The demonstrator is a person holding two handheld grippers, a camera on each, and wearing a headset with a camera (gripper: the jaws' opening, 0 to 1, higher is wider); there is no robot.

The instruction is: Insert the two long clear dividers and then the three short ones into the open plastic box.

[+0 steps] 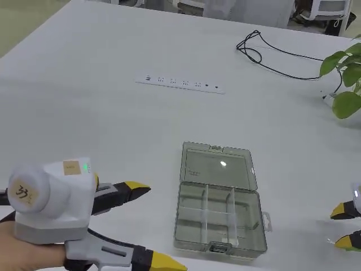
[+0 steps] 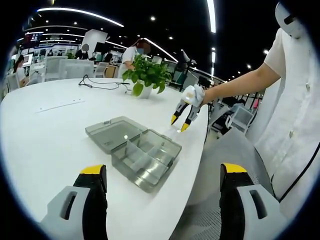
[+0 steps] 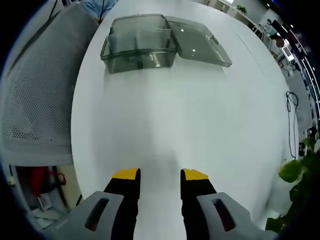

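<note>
The clear plastic box [image 1: 220,220] lies open near the table's front edge, its lid [image 1: 217,165] folded flat behind it. Clear dividers stand inside it and split it into compartments. My left gripper [image 1: 153,224] hovers left of the box, wide open with nothing between its yellow-tipped fingers. In the left gripper view the box [image 2: 145,155] sits ahead of the left gripper [image 2: 162,170], and the right gripper [image 2: 181,120] hangs beyond it. My right gripper [image 1: 344,227] is at the right edge, open and holding nothing. In the right gripper view the box [image 3: 140,47] lies far ahead of the right gripper [image 3: 159,174].
A white power strip [image 1: 180,83] lies in the middle of the white table [image 1: 84,101]. A black cable [image 1: 265,53] loops at the back right beside a potted plant [image 1: 345,79]. A grey mesh chair [image 3: 35,100] stands off the table's near edge.
</note>
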